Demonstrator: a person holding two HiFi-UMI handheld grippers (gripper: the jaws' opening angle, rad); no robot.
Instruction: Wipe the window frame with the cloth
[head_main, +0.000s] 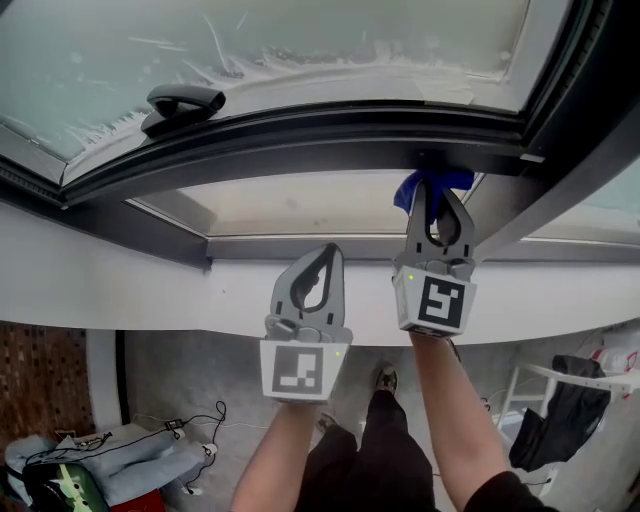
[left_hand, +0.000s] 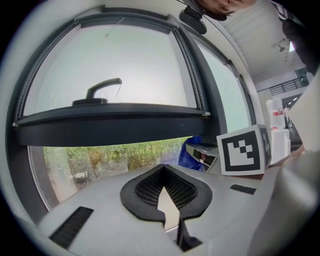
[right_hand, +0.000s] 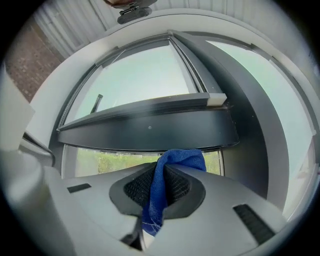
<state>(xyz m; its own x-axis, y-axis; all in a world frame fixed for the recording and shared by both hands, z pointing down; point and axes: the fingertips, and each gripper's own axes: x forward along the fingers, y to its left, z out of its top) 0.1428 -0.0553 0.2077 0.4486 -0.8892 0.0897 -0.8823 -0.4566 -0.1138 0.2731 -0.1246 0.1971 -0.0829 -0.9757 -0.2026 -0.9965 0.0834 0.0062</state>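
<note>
Left gripper (head_main: 327, 254): jaws together with nothing in them, held low and apart from the frame.
Window frame (head_main: 300, 135): dark bar of the tilted-open window.
Right gripper (head_main: 438, 196): jaws clamped on the cloth.
Cloth (head_main: 455, 180): blue, pressed against the bar's underside near its right corner.
Progress: wiping seems under way; the stretch to the left likely remains.

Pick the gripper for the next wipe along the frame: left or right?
Right. The right gripper is shut on the blue cloth, held up at the dark window frame. The left gripper is shut, empty, and sits lower, short of the frame; it would likely need a handover first.
</note>
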